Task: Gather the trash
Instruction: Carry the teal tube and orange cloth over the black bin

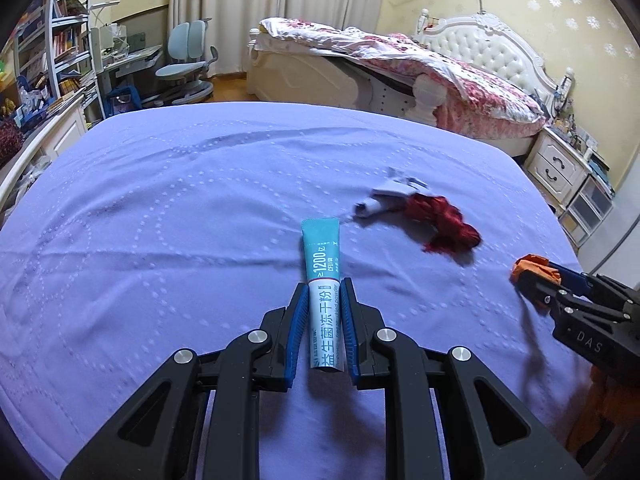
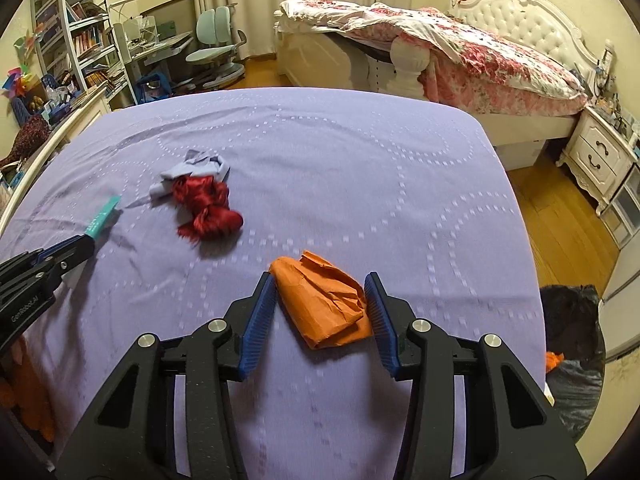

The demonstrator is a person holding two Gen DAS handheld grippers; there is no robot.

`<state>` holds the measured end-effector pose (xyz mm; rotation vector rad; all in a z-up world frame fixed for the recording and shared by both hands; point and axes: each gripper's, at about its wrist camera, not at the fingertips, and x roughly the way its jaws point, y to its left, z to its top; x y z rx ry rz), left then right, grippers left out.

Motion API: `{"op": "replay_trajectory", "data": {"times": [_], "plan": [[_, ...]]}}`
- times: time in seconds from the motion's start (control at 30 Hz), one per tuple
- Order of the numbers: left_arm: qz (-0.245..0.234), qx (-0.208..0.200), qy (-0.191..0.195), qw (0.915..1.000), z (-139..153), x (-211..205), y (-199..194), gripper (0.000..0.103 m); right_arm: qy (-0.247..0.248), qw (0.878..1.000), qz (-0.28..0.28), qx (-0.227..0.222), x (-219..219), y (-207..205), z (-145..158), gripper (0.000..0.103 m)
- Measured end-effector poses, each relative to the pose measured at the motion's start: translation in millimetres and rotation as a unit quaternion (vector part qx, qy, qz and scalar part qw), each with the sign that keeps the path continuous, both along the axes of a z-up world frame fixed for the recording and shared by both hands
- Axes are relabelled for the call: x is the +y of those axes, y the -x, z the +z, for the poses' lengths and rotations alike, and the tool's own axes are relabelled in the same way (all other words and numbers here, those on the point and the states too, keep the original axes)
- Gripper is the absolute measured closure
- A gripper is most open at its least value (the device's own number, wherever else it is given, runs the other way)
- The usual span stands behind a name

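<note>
The left claw (image 1: pixel 325 280) is pinching a teal and white packet (image 1: pixel 322 264), and its two blue pads are pressed tight on the packet's white lower half. The packet sticks straight out ahead of the claw, over the purple bed cover (image 1: pixel 160 220). In front of this claw and to its left the cover is flat and wide open, all the way to the rounded far edge of the bed. Ahead and a little to its right lie a pale crumpled paper (image 1: pixel 384 196) and a red fuzzy bundle (image 1: pixel 444 224), touching each other. The right claw (image 2: pixel 320 284) points down at a slant and is pinching a crumpled orange paper (image 2: pixel 324 304); both blue pads touch the paper's sides. Ahead of this claw and to its left are the red bundle and the pale paper, with bare cover between them and the claw. To its right the bed's edge is near, with wood floor (image 2: pixel 560 220) past it. Low on that side, beside the bed, sits a black trash bag (image 2: pixel 576 344) with a bit of orange in it.
</note>
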<state>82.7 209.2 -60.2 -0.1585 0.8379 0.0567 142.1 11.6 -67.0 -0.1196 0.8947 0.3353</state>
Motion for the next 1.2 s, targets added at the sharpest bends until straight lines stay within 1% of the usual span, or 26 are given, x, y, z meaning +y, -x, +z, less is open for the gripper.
{"op": "replay_trajectory", "data": {"times": [0.33,0.6,0.93,1.2], "plan": [[-0.031,-0.011,-0.004,0.9994,5.0,-47.9,25.8,0.083,-0.021,1.0,-0.014,-0.013,-32.3,46.5,6.5,0.058],[-0.064,-0.024,-0.011,0.9976,13.0,-88.0,38.7,0.083,-0.032,0.998,-0.04,-0.034,-66.7,69.9,15.6,0.058],[-0.125,-0.043,-0.012,0.9911,23.0,-156.0,42.2,0.083,-0.043,0.992,-0.109,-0.055,-131.5,86.2,23.3,0.058],[-0.174,-0.051,-0.013,0.9833,30.0,-204.7,32.1,0.083,-0.047,0.984,-0.161,-0.066,-180.6,88.1,25.0,0.058]]}}
